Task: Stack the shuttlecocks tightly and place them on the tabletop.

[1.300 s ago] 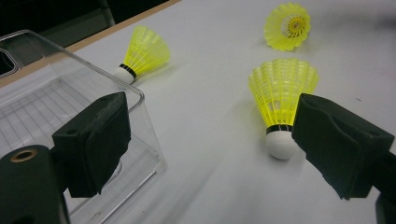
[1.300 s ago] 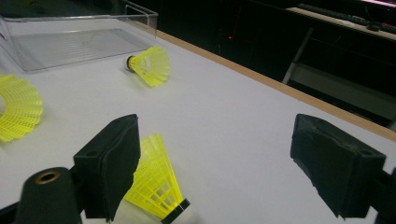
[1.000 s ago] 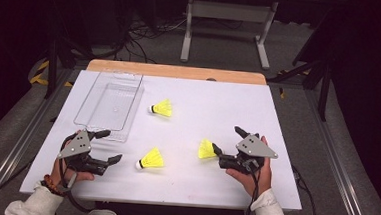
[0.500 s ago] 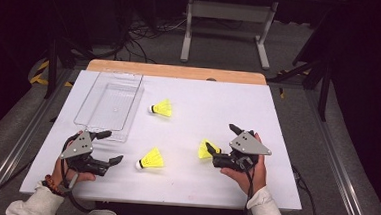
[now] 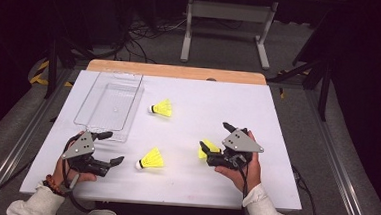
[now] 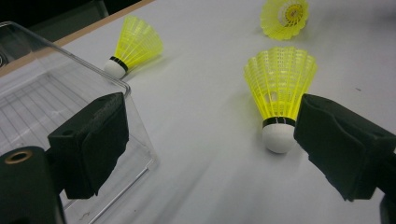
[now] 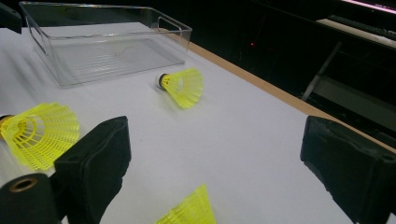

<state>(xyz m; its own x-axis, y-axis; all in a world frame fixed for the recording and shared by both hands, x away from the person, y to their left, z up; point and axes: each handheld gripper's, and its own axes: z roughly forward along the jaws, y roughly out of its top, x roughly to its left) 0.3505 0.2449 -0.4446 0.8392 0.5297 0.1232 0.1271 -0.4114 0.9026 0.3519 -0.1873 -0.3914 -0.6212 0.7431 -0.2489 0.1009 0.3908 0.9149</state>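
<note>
Three yellow shuttlecocks lie on the white table (image 5: 278, 118). One shuttlecock (image 5: 162, 108) rests mid-table beside a clear plastic bin (image 5: 109, 105). A second shuttlecock (image 5: 151, 158) (image 6: 280, 93) lies just right of my left gripper (image 5: 114, 147) (image 6: 210, 144), which is open with nothing between its pads, its cork close to one pad. The third shuttlecock (image 5: 208, 147) (image 7: 189, 212) sits low between the wide jaws of my right gripper (image 5: 214, 135) (image 7: 215, 163), which is open and does not press on it.
The bin (image 6: 56, 93) (image 7: 107, 42) has nothing in it, and its near corner is right by my left gripper. A wooden strip (image 5: 175, 71) edges the table's far side. Beyond it stand a metal frame (image 5: 228, 24) and cables on the floor.
My right gripper has shifted a little to the left, so its jaws now straddle the nearest shuttlecock. The left gripper and the other shuttlecocks have not moved.
</note>
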